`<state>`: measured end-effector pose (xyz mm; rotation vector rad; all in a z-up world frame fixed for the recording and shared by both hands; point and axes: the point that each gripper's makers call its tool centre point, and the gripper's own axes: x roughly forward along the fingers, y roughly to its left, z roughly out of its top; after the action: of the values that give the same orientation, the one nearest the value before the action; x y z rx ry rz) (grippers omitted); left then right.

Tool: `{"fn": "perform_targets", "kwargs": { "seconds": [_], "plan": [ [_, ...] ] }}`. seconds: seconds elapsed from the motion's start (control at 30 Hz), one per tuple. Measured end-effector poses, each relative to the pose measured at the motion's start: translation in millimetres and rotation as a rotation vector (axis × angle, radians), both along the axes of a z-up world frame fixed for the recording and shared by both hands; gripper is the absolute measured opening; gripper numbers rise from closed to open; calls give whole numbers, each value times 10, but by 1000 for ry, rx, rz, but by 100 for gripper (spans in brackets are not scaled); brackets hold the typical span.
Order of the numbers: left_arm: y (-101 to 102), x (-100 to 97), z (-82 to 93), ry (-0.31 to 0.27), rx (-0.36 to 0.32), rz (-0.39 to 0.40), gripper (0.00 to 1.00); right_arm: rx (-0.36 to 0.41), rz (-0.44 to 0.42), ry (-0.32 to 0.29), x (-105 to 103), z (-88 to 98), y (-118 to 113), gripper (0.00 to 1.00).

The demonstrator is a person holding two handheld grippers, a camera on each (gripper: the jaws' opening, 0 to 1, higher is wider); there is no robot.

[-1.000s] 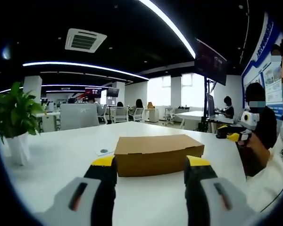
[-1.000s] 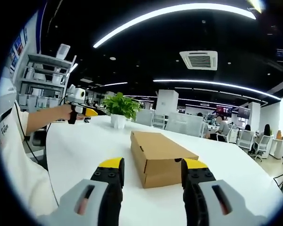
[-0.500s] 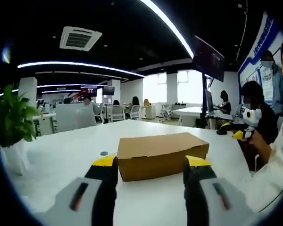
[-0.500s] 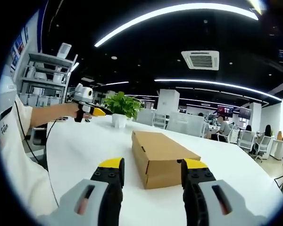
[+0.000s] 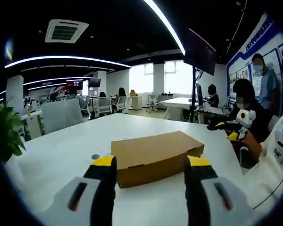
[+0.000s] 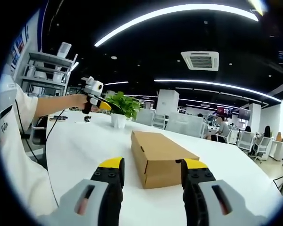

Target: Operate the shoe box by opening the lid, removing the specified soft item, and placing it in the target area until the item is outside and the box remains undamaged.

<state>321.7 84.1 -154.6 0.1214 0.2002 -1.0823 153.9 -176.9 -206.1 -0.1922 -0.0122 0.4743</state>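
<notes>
The closed cardboard box (image 5: 153, 155) is seen on the white table (image 5: 61, 155), at 12 o'clock of both tongs. The left gripper (image 5: 151, 165) and right gripper (image 6: 152, 167) are held released, gripping nothing. The lid could be torn if pried hard.

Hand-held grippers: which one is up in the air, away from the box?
The left hand-held gripper, raised near the plant. The right hand-held gripper sits low, by the box.
</notes>
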Motion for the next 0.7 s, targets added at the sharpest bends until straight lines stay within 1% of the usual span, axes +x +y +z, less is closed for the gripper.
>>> {"fn": "perform_targets", "kwargs": {
  "seconds": [0.13, 0.17, 0.2, 0.3, 0.4, 0.5, 0.57, 0.7],
  "plan": [
    [-23, 26, -48, 20, -1, 3, 59, 8, 1, 7, 8, -29, -4, 49],
    [-18, 38, -83, 21, 3, 14, 59, 7, 1, 8, 9, -34, -4, 49],
    [-7, 72, -117, 28, -5, 43, 59, 7, 4, 11, 9, -45, -1, 49],
    [-32, 103, -209, 18, -25, 59, 59, 9, 2, 16, 20, -66, -8, 49],
    [-76, 132, -296, 21, 0, 46, 62, 10, 3, 21, 21, -73, -6, 49],
    [-82, 174, -262, 10, -13, 40, 63, 9, 3, 13, 9, -44, -10, 49],
    [-96, 183, -249, 20, -34, 25, 63, 22, 1, 12, 15, -35, -25, 49],
    [-96, 206, -303, 25, -41, 28, 64, 35, 4, 23, 39, -84, -15, 50]
  ]
}}
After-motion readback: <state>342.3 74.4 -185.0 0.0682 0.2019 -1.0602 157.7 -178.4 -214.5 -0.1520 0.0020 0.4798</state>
